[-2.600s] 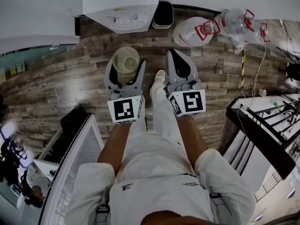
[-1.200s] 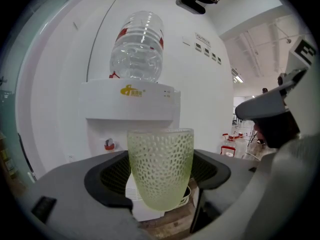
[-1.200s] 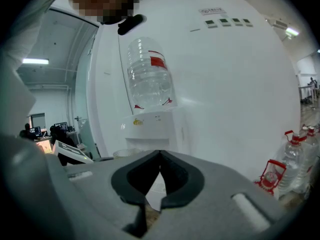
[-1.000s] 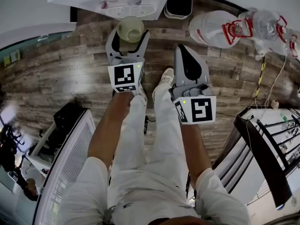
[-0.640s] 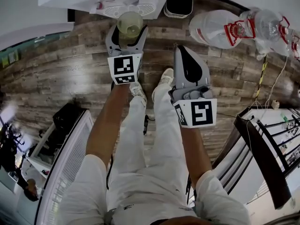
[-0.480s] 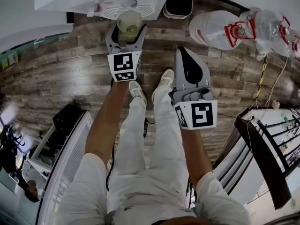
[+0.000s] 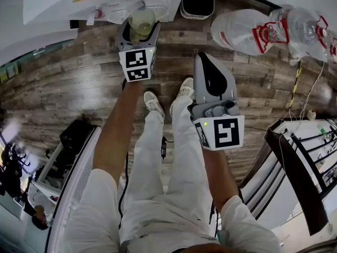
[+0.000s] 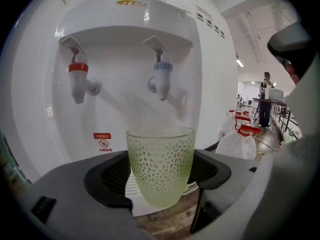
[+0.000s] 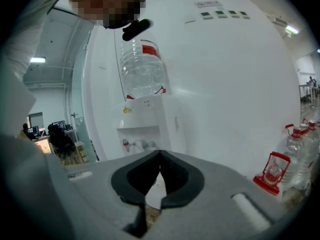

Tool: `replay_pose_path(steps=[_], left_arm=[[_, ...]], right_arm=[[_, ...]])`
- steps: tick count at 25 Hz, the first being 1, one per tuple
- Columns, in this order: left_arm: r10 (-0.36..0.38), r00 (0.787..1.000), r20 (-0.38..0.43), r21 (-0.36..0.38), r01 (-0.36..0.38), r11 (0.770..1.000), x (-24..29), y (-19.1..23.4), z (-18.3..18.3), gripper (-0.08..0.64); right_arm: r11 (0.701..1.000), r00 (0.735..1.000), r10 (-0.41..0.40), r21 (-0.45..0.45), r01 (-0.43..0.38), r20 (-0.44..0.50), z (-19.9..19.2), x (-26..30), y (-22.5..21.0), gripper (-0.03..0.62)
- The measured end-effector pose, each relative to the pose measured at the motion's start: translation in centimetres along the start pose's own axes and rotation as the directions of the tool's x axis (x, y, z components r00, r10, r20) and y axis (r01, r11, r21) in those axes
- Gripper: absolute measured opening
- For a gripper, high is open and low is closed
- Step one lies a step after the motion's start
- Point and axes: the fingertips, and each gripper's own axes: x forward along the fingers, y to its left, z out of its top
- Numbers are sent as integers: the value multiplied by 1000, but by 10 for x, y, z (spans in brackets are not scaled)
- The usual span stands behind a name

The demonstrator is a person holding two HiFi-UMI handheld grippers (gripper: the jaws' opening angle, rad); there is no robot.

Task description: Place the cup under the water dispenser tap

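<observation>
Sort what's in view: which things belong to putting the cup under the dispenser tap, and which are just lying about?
In the job: cup, held in the left gripper; water dispenser; its blue tap and red tap.
Lying about: water jugs; black bin beside the dispenser; right gripper, shut and empty.

The left arm reached well forward, its bare forearm nearly straight, and carried the left tool far ahead of the body. That tool's jaws stood wide and clasped a cup, which sat upright between the pads. The pads seemed to press on both its sides. The right arm was bent and drawn closer in. It held the right tool nearer the body, to the right of the left tool and well apart from it. Its jaws were closed together, their tips meeting. Both tools pointed forward and somewhat downward.
</observation>
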Motion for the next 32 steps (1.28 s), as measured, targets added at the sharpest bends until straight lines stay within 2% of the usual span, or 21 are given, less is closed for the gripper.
replay_pose_path(steps=[11, 18, 22, 27, 32], left_arm=[[7, 1000, -18, 61, -6, 998, 32, 0, -15, 364], [10, 999, -33, 58, -8, 998, 42, 2, -18, 370], [0, 1000, -28, 32, 1, 999, 44, 1, -14, 402], [12, 998, -56, 64, -8, 998, 40, 4, -21, 405], [8, 998, -64, 54, -5, 999, 34, 5, -23, 405]], right_arm=[[999, 999, -23, 25, 23, -33, -24, -6, -14, -2], [999, 999, -26, 26, 27, -36, -27, -5, -18, -2], [1000, 999, -22, 19, 23, -36, -28, -6, -17, -2], [999, 999, -26, 24, 27, -39, -28, -7, -15, -2], [999, 999, -24, 22, 24, -38, -26, -7, -14, -2]])
